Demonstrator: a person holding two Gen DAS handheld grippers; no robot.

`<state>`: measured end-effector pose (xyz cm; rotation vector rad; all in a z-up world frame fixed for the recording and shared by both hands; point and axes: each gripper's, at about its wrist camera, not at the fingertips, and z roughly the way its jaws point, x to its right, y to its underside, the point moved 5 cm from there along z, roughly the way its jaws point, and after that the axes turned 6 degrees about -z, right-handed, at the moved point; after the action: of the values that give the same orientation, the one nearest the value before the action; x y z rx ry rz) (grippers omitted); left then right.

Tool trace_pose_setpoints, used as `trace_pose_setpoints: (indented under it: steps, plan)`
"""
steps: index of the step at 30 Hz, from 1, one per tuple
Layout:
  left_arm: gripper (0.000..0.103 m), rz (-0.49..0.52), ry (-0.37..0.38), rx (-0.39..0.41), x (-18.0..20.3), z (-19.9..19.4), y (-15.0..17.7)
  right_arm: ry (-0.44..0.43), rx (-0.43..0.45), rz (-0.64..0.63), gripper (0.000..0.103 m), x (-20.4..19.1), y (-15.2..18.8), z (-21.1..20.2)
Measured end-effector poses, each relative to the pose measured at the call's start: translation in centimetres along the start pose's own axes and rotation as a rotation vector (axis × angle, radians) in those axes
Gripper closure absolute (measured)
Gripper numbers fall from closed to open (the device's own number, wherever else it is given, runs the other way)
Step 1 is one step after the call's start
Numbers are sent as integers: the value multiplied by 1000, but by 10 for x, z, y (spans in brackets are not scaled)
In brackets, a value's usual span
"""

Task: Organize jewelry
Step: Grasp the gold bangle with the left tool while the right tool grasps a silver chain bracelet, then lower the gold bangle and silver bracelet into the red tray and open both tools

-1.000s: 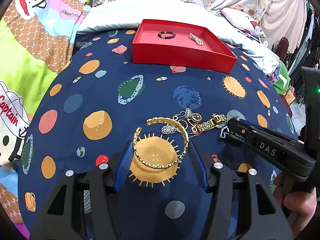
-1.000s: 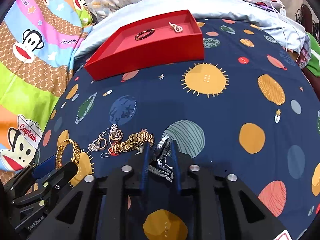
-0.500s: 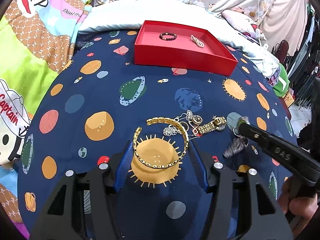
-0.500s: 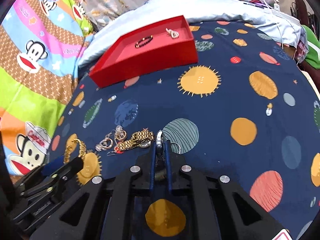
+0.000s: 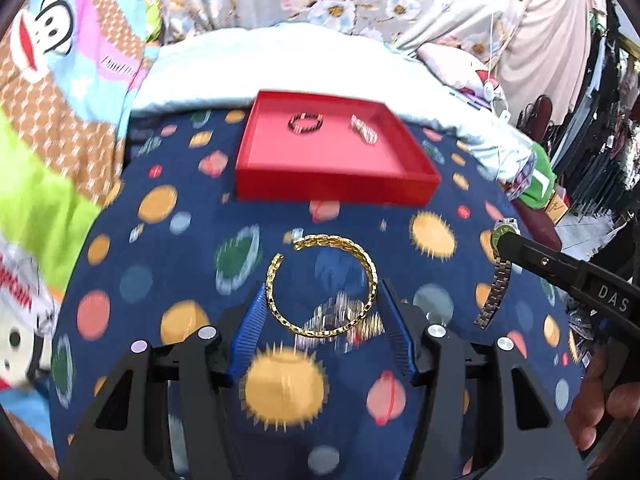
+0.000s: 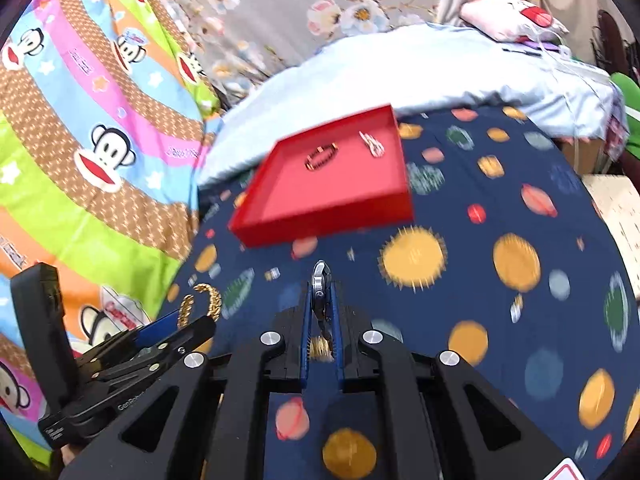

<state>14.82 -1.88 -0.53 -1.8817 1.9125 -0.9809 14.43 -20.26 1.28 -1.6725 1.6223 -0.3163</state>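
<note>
Big navy bedspread (image 5: 168, 280) with planet and sun print covers the bed, under both tongs. Cartoon monkey blanket (image 6: 92, 152) bunched off to the left of the tongs, pale blue sheet (image 6: 400, 68) past the far edge of the spread.

Red tray (image 5: 332, 164) sits flat on the spread, straight ahead of the left tongs and ahead-left of the right tongs, well apart from both. Inside it: a dark beaded bracelet (image 5: 306, 123) toward the left, a small pale chain piece (image 5: 363, 129) to its right, the two apart.

Left tongs (image 5: 320, 320) hold the gold bangle (image 5: 324, 284) between the blue pads, one pad against each side of the ring; it looks lifted off the spread, the open gap of the ring facing far-left. Below it, blurred, a heap of small silver and gold pieces (image 5: 340, 320) on the spread, details unreadable.

Right tongs (image 6: 320, 312) pressed nearly together, pinching a silver watch (image 6: 321, 276); the watch face pokes out past the tips. From the left camera the watch (image 5: 498, 276) hangs at the tip of the right tongs, band dangling down, clear of the spread, to the right of the bangle.

Motion blur on the background in both views.
</note>
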Motion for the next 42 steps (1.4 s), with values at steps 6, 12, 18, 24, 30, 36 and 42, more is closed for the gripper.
trace_pose_setpoints:
  steps: [6, 12, 18, 24, 30, 36, 42]
  plan:
    - [49, 36, -16, 81, 4, 22, -64, -61, 9, -4, 95, 7, -61, 34]
    - [49, 59, 9, 97, 8, 71, -125, -137, -29, 19, 95, 16, -113, 99]
    - [49, 46, 27, 23, 0, 143, -153, -150, -110, 28, 95, 31, -130, 167]
    - [49, 48, 14, -50, -9, 194, -157, -79, -190, 10, 95, 50, -133, 218]
    - [48, 50, -15, -96, -16, 216, -157, 116, -192, -154, 95, 47, -136, 231]
    - [39, 27, -44, -90, -23, 213, -159, 258, -98, -207, 66, 53, -140, 209]
    - [32, 6, -88, -28, -28, 185, -161, 261, -21, -169, 66, 61, -139, 160]
